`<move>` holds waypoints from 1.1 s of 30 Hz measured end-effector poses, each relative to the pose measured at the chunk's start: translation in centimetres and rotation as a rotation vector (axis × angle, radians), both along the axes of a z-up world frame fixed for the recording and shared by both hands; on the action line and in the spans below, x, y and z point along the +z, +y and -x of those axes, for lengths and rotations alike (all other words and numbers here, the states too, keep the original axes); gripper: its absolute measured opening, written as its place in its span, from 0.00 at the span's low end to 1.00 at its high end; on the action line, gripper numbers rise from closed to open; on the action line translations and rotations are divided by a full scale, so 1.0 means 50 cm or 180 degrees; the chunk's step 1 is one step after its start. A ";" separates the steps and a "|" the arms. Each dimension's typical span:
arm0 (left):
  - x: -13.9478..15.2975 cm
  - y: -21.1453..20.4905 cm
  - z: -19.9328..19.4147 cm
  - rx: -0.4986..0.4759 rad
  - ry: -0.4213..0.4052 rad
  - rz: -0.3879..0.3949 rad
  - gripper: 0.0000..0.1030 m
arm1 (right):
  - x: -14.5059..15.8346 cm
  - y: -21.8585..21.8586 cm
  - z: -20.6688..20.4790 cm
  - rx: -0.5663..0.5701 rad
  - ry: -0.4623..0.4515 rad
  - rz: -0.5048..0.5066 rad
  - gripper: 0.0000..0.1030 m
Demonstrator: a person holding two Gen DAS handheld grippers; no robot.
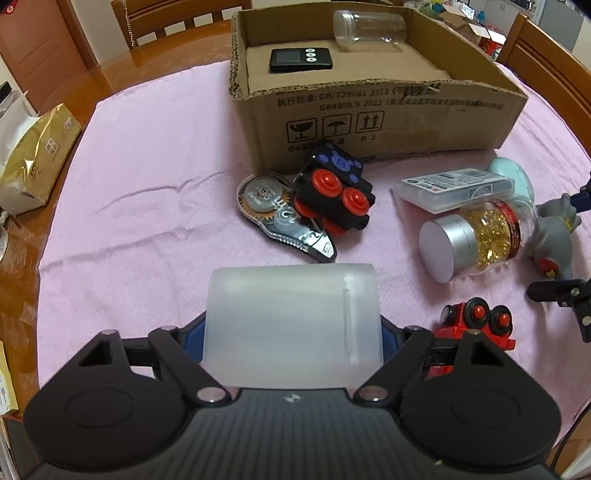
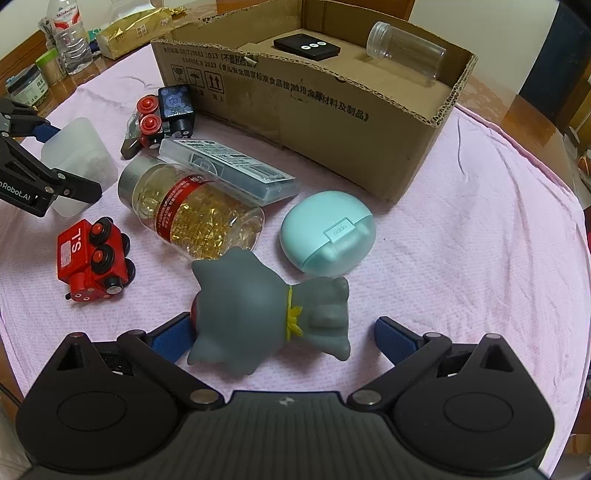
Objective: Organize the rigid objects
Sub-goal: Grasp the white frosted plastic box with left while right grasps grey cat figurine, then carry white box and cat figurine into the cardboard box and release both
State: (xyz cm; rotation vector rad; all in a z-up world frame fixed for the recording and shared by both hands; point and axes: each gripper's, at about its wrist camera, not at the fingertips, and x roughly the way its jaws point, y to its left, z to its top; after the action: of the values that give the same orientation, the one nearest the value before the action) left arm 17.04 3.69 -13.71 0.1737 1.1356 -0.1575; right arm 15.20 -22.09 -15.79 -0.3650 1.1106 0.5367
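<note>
1. Frosted box [image 1: 293,325] clamped between the left gripper [image 1: 291,332] fingers, blue pads pressed on both sides; its long axis runs away from the camera toward 12 o'clock, with a seam line near its right edge. In the right wrist view the same box [image 2: 79,162] sits at 9 o'clock in the left gripper [image 2: 40,173].
2. Right gripper [image 2: 284,339] spread wide; grey figurine [image 2: 273,314] lies on its side between the fingers. Left pad [image 2: 173,341] touches or nearly touches it, right pad [image 2: 395,341] is apart from it. Long axis crosswise, 9 to 3 o'clock; yellow collar at its middle.
3. Pill bottle [image 2: 195,210], one, lying down, at 11 o'clock from the figurine; silver cap points to 10 o'clock, base toward 4.
4. Clear flat case [image 2: 229,170], one, just behind the bottle, touching it, long axis 10 to 4 o'clock.
5. Mint case [image 2: 327,232], one, at 1 o'clock from the figurine, near it.
6. Toy trains: two. Red train [image 2: 94,258] on its side at 9 o'clock, wheels up. Black train [image 1: 332,192] on its side, resting on the tape dispenser [image 1: 284,218], one, near the carton front.
7. Carton [image 1: 369,118], one, open top, at 12 o'clock. Inside: one black remote [image 1: 301,61] lying flat and one clear jar [image 1: 369,26] on its side, long axis 9 to 3 o'clock.
8. Everything sits on a pink cloth [image 1: 147,206] over a wooden table [image 1: 22,280]. Tissue pack [image 1: 33,162] at 9 o'clock off the cloth.
</note>
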 end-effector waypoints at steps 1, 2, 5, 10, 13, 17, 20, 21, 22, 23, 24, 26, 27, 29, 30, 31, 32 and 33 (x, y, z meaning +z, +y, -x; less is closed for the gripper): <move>0.001 0.002 0.000 0.0028 0.0022 0.0017 0.80 | 0.000 0.001 -0.001 -0.0002 0.0007 0.0004 1.00; 0.002 0.004 0.000 0.0047 0.0036 0.0033 0.80 | -0.001 0.002 -0.002 -0.0001 0.0015 0.0011 1.00; 0.003 0.008 0.000 0.0081 0.0047 0.0060 0.80 | -0.001 0.007 -0.006 -0.0035 0.0064 0.0048 1.00; 0.007 0.008 0.002 0.0098 0.0035 0.0057 0.80 | 0.007 0.022 -0.012 0.0015 0.0092 0.0089 0.99; 0.013 0.007 0.005 0.0100 0.0013 0.0054 0.80 | 0.014 0.032 -0.015 0.0037 0.0127 0.0084 0.94; 0.021 0.008 0.005 0.0107 -0.0006 0.0071 0.80 | 0.016 0.037 -0.019 -0.0003 0.0188 0.0109 0.86; 0.023 0.008 0.003 0.0103 -0.0011 0.0084 0.80 | 0.016 0.037 -0.021 -0.0041 0.0224 0.0105 0.81; 0.023 0.008 0.003 0.0104 -0.0005 0.0087 0.80 | 0.017 0.039 -0.021 -0.0038 0.0227 0.0113 0.78; 0.023 0.008 0.003 0.0100 -0.0006 0.0081 0.80 | 0.019 0.039 -0.020 -0.0023 0.0232 0.0106 0.76; 0.023 0.007 0.004 0.0090 -0.0009 0.0075 0.80 | 0.020 0.041 -0.018 -0.0017 0.0229 0.0113 0.76; 0.023 0.007 0.005 0.0078 -0.0011 0.0072 0.80 | 0.022 0.043 -0.016 -0.0008 0.0218 0.0149 0.75; 0.023 0.008 0.006 0.0070 -0.0005 0.0080 0.80 | 0.022 0.048 -0.011 0.0021 0.0197 0.0193 0.75; 0.023 0.008 0.006 0.0065 -0.0005 0.0083 0.80 | 0.022 0.050 -0.010 0.0022 0.0203 0.0198 0.75; 0.026 0.009 0.008 0.0037 -0.0025 0.0068 0.80 | 0.023 0.049 -0.007 0.0023 0.0203 0.0203 0.75; 0.028 0.009 0.008 0.0020 -0.0030 0.0058 0.80 | 0.025 0.049 -0.005 0.0030 0.0195 0.0218 0.75; 0.030 0.009 0.009 0.0001 -0.0031 0.0056 0.80 | 0.027 0.049 -0.003 0.0034 0.0187 0.0227 0.75; 0.032 0.010 0.009 -0.0016 -0.0024 0.0061 0.80 | 0.028 0.049 -0.002 0.0034 0.0181 0.0222 0.75; 0.034 0.012 0.010 -0.0033 -0.0016 0.0071 0.80 | 0.031 0.049 -0.002 0.0034 0.0180 0.0214 0.75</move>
State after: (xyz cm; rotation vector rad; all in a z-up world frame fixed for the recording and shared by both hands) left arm 16.55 4.27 -12.00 0.1601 1.1275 -0.1787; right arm 15.29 -19.65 -14.25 -0.4167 1.1840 0.5227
